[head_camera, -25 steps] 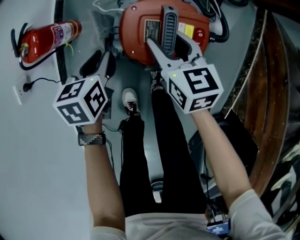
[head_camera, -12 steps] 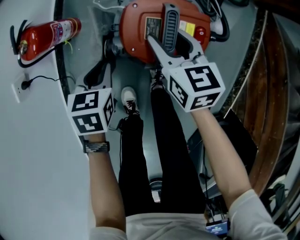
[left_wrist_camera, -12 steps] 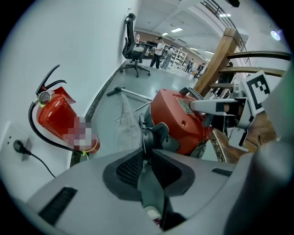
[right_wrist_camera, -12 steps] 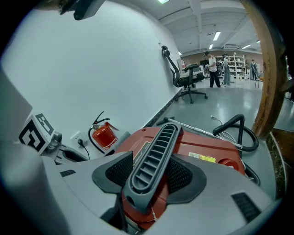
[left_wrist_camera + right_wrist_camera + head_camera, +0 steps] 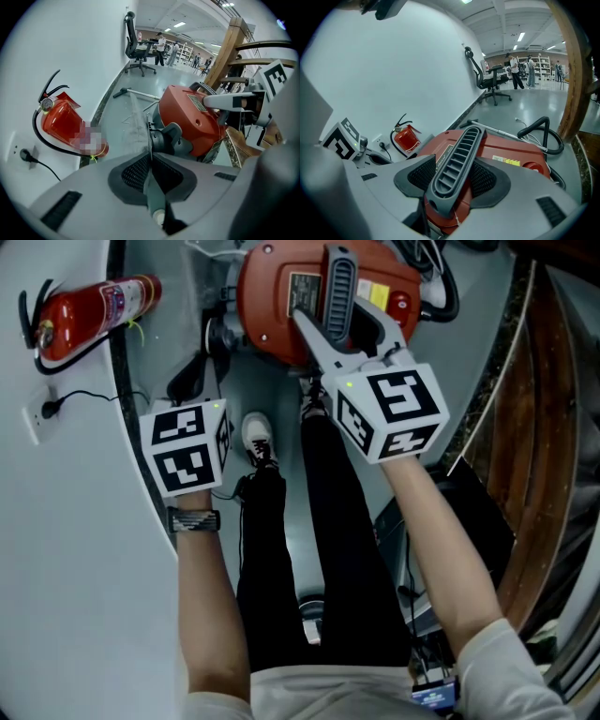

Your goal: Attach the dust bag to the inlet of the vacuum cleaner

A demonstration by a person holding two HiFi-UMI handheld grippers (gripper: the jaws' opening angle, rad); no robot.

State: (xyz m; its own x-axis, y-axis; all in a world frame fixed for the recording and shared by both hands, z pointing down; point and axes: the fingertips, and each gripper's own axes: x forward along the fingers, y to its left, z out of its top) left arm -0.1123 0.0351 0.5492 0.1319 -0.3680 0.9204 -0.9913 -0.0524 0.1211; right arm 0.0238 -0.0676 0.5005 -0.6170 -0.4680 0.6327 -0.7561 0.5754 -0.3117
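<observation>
Vacuum cleaner, red and round-bodied, is seen on the grey floor at twelve o'clock in the head view, just beyond the person's black-trousered legs. A red fire extinguisher is laid against the white wall at ten o'clock, well apart from the machine. The dust bag, a pale translucent sheet, is spread on the floor at the vacuum cleaner's nine o'clock side, and its thin dark collar is seen edge-on, touching the grey inlet. A ribbed grey handle is carried across the top of the red body. That handle is clamped between the pads of the right gripper, which is reached in from five o'clock. The left gripper is brought in from seven o'clock at the inlet; its jaws have just been closing and are pressed almost together, with the thin edge of the dust bag pinched between the pads. A wall socket is set at nine o'clock.
</observation>
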